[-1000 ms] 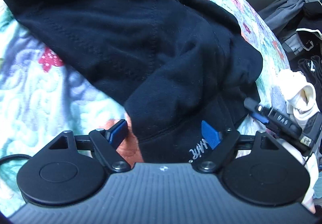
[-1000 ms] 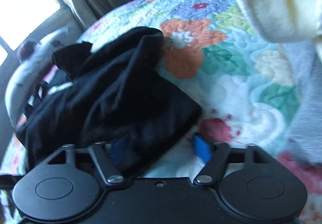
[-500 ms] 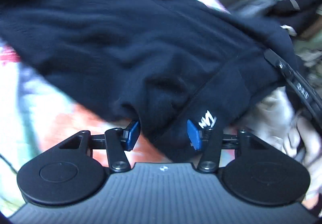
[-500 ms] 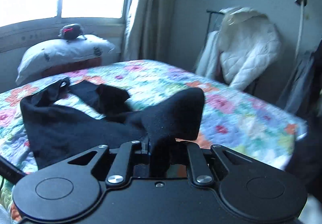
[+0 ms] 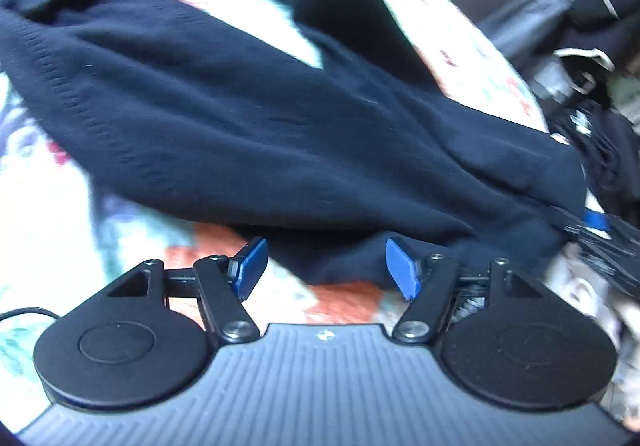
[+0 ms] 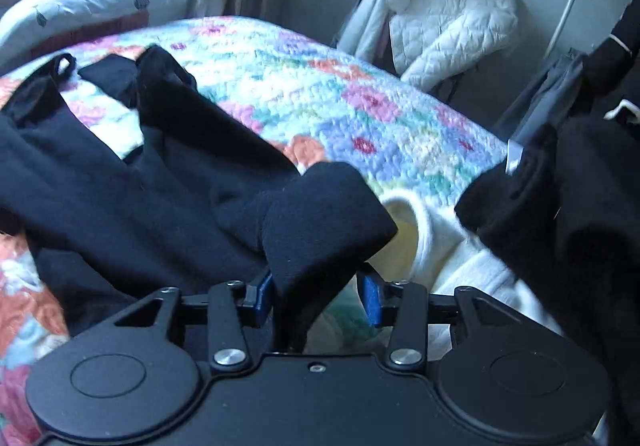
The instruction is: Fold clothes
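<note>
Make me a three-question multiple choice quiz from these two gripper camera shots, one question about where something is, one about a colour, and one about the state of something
1. Where is the white quilted jacket?
A. Spread on the quilt
B. On a rack beyond the bed
C. On the pillow

2. What colour is the garment being folded?
A. Black
B. Red
C. Yellow

3. What lies between the right gripper's fingers?
A. Nothing
B. A fold of the garment
C. The pillow

Answers:
1. B, it hangs against the far wall.
2. A, dark cloth sprawls over the floral quilt.
3. B, dark fabric bunches between the blue pads while the fingers are opening.
</note>
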The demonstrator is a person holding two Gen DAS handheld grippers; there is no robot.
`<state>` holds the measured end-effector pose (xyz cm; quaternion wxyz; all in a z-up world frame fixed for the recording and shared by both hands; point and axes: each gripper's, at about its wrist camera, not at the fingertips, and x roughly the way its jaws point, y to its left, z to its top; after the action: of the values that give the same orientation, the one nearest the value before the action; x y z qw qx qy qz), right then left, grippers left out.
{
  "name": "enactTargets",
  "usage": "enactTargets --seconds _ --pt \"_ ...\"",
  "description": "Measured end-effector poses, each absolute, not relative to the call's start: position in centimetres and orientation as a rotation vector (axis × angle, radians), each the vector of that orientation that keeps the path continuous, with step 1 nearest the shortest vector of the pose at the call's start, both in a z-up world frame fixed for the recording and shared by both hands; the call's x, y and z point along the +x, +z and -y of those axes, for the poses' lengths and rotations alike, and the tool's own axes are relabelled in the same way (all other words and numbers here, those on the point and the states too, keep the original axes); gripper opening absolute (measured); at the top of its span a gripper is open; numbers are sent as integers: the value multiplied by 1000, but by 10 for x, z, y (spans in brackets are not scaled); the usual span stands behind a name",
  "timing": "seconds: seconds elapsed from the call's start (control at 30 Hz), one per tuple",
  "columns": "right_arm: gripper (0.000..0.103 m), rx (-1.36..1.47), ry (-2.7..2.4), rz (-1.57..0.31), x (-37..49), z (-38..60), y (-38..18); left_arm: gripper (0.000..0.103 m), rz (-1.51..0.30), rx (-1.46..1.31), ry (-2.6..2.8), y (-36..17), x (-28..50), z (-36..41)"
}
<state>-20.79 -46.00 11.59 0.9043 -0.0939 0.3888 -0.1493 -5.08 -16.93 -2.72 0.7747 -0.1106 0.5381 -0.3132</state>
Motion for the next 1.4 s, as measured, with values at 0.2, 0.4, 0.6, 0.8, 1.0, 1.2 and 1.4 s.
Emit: enactTargets --seconds 0.2,0.4,0.6,0.8,1.0,1.2,1.4 --pt "54 -113 -213 -640 -215 436 179 68 -1158 -235 -633 -26 -40 165" --pt "55 205 117 -591 -174 414 205 68 -1058 -218 -600 -6 -38 156" --pt "55 200 279 -619 -108 364 208 68 -911 -214 -549 27 -21 126" --pt "57 279 458 -658 -42 335 220 69 -871 -196 -478 51 44 112" --pt "62 320 565 -735 32 322 210 73 -878 -192 -466 56 110 107" --pt "63 313 527 -843 115 331 163 74 -932 -191 -443 31 171 106" --pt "63 173 447 -923 161 342 109 73 -982 -177 -441 0 202 113"
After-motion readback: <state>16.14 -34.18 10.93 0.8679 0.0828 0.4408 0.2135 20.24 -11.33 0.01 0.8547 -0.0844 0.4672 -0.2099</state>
